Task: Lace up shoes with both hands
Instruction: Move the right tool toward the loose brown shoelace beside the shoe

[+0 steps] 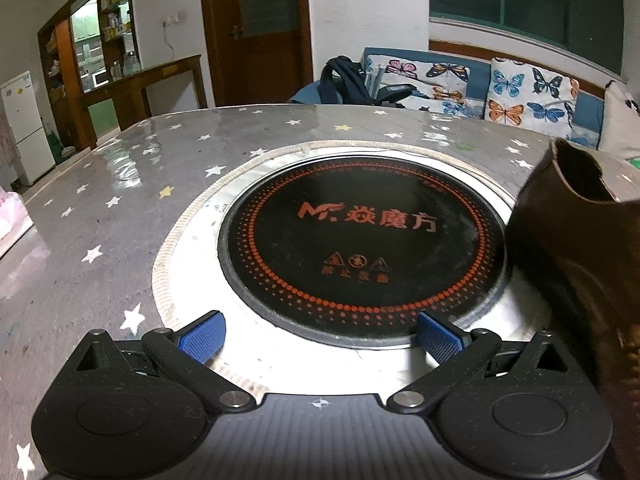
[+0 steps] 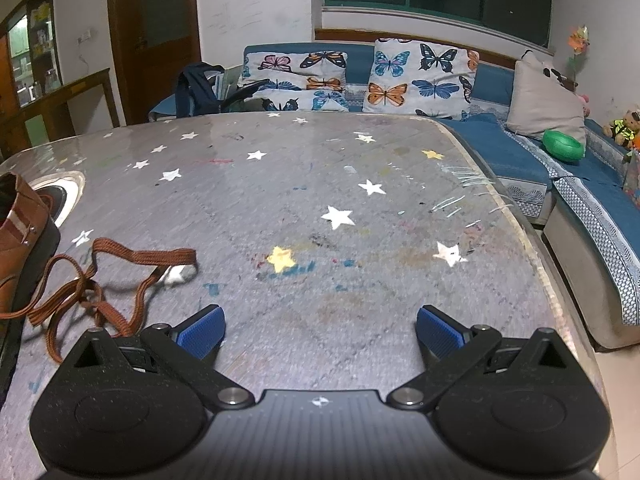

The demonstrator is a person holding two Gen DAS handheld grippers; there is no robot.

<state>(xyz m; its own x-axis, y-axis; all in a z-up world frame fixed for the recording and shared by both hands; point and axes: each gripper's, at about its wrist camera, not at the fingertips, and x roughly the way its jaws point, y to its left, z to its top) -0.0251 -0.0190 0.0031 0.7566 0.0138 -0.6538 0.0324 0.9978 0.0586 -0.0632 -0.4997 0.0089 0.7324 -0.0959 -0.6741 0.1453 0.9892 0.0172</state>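
A brown leather shoe stands at the right edge of the left wrist view, its opening toward me. In the right wrist view the same shoe shows at the far left, heel end with a striped tab. A brown flat lace trails loose from it in loops across the table. My left gripper is open over the black round hotplate, left of the shoe, holding nothing. My right gripper is open above bare tabletop, the lace just left of its left finger.
The table has a grey star-printed cover; its right edge drops to a blue sofa with butterfly cushions. A green bowl sits on the sofa. A dark bag lies beyond the table's far edge.
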